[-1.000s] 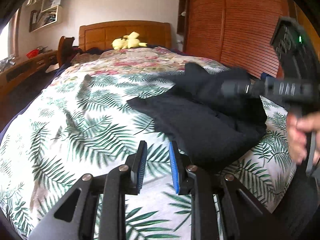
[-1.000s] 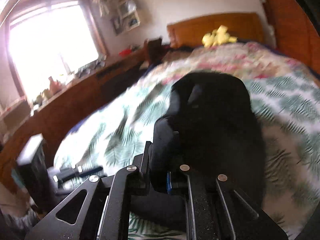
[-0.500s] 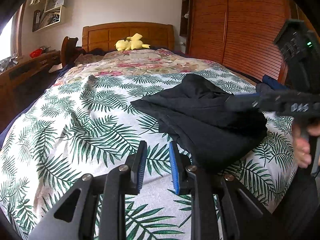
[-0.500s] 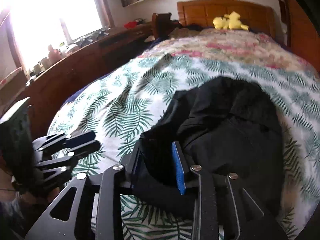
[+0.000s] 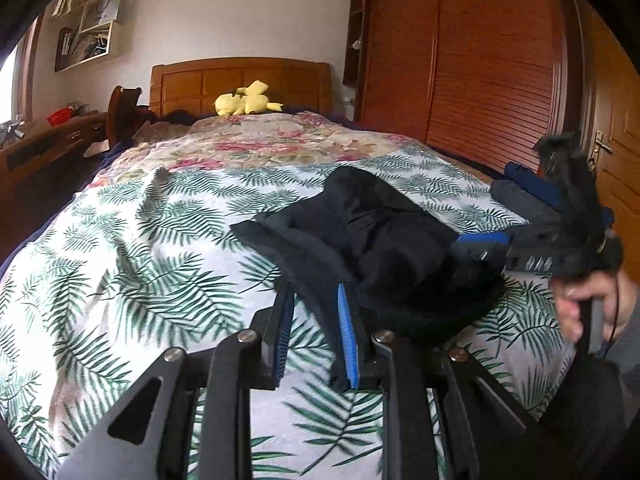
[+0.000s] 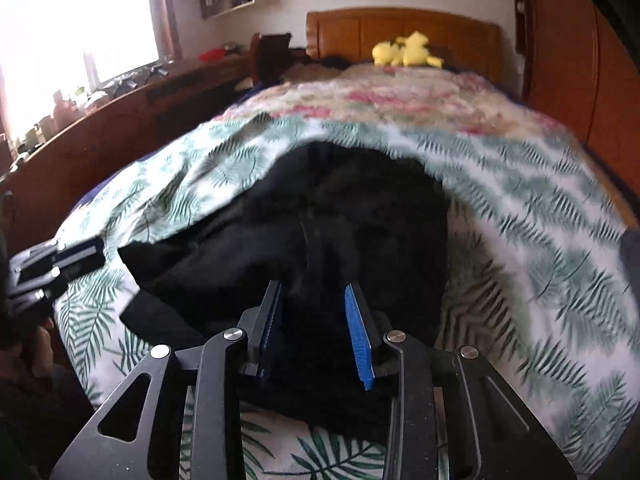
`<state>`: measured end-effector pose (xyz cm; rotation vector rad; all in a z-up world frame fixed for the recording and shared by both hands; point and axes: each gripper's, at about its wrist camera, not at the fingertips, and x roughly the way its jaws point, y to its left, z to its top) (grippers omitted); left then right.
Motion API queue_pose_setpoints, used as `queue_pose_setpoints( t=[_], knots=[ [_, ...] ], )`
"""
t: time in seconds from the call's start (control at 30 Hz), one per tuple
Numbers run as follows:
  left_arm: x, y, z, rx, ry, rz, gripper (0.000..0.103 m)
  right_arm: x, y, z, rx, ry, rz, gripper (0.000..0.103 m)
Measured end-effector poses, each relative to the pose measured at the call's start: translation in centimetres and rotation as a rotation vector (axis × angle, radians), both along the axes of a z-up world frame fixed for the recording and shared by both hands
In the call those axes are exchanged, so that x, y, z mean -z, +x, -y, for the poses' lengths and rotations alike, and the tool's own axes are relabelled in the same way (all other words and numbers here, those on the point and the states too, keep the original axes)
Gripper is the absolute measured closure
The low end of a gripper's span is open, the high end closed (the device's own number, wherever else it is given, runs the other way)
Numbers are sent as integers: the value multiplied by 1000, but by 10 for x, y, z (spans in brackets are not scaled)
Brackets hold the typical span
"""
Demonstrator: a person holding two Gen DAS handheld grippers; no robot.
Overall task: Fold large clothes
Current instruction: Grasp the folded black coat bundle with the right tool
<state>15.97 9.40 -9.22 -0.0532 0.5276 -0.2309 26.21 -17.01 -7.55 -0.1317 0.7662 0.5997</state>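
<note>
Black, soft, floppy fabric, so plenty of room for trouble here: black garment (image 5: 372, 240) lying bunched in a heap on the palm-leaf bedspread (image 5: 132, 248), toward the foot of the bed and nearer its right side, not spread flat at all. Layers piling on each other, one flap sticking out to the left, edges and seams basically impossible to pick out, dark on dark. Left gripper (image 5: 314, 336) sitting with jaws parted around the near edge of the cloth, not clamping anything as far as visible. Right gripper (image 6: 316, 330) also with jaws apart, hovering right over the lump, nothing pinched. Probably risking a grab through several layers at once, dragging the whole heap instead of one edge, or tugging the bedspread up along with it. Also possibly sliding the pile off the near edge of the bed while pulling. Right view looking blurry, so hard telling more.
</note>
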Motion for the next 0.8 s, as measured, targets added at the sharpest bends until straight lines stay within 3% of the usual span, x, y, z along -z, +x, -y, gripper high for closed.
queue_pose_setpoints(
  t=[0.37,0.67,0.8],
  knots=[
    [9,20,38,53,8,-43,82,36,0,-3,-47,-8,-17,72],
    [20,34,52,48,58,-85,80,42,1,1,-64,2,1,72],
    [31,45,49,37,44,-130,79,42,1,4,-66,24,0,72]
  ],
)
